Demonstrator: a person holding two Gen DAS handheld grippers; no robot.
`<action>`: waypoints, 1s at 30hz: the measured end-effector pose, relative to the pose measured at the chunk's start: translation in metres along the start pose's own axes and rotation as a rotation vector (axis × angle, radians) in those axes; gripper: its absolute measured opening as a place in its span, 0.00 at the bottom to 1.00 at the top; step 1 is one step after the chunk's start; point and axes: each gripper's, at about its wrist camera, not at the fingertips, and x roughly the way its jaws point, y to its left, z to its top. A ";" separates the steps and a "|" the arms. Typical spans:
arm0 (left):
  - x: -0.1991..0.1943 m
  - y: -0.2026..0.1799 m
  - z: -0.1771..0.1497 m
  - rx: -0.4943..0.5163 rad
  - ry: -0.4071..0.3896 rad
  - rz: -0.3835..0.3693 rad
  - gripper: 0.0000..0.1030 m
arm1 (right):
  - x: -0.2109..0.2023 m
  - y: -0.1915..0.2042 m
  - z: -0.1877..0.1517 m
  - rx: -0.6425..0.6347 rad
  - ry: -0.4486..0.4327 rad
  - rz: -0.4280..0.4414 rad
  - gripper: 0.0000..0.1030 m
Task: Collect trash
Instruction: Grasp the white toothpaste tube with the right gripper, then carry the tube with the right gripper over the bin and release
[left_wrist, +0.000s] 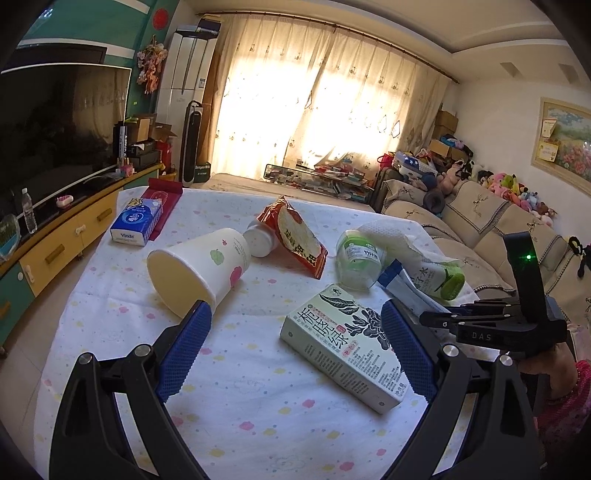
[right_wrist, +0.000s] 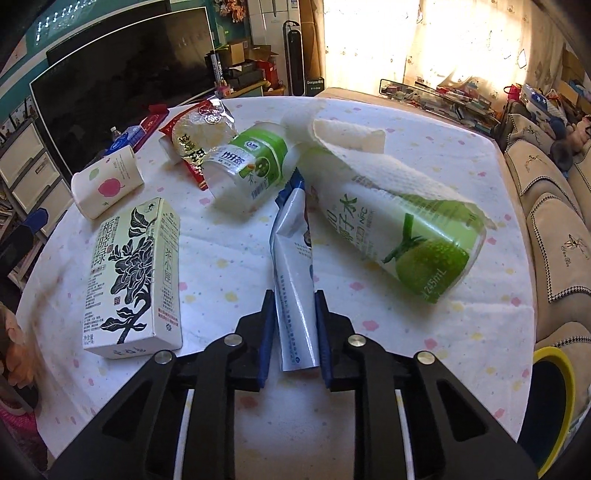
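Sunlit curtains (left_wrist: 325, 110) and a dark television (left_wrist: 55, 140) back a round worktop (left_wrist: 240, 424) under a white cloth dotted with pastel clouds. We hold our left gripper (left_wrist: 295, 325) low over the near side of that cloth, its blue-padded jaws spread wide with nothing between them. At their eleven o'clock a white paper cup with fruit prints (left_wrist: 199, 269) lies on its side, touching the left pad; a pale green tea carton with black flower print (left_wrist: 347, 350) lies flat just inside the right pad.

Our right gripper (right_wrist: 295, 295) points steeply down, and its jaws stand narrow, pressed on the near end of a white and blue foil sachet (right_wrist: 295, 266) that runs away toward twelve o'clock. At its one o'clock a green-labelled coconut water bottle (right_wrist: 399, 236) lies on its side with a crumpled white paper towel (right_wrist: 369, 158) draped over its neck. At eleven o'clock lies a second, smaller clear bottle with a green label (right_wrist: 243, 166); beyond it, a red snack wrapper (right_wrist: 195, 136). From the left wrist view, a blue tissue pack (left_wrist: 136, 221) sits at ten o'clock, well apart from the litter.
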 end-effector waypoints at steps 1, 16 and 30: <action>0.000 0.000 0.000 0.002 0.000 0.001 0.89 | -0.003 0.001 -0.002 0.001 -0.003 0.006 0.18; 0.007 0.000 -0.002 0.015 0.007 0.005 0.89 | -0.072 -0.026 -0.047 0.097 -0.104 0.005 0.18; 0.014 -0.005 -0.005 0.033 0.032 0.011 0.89 | -0.120 -0.163 -0.143 0.478 -0.128 -0.255 0.21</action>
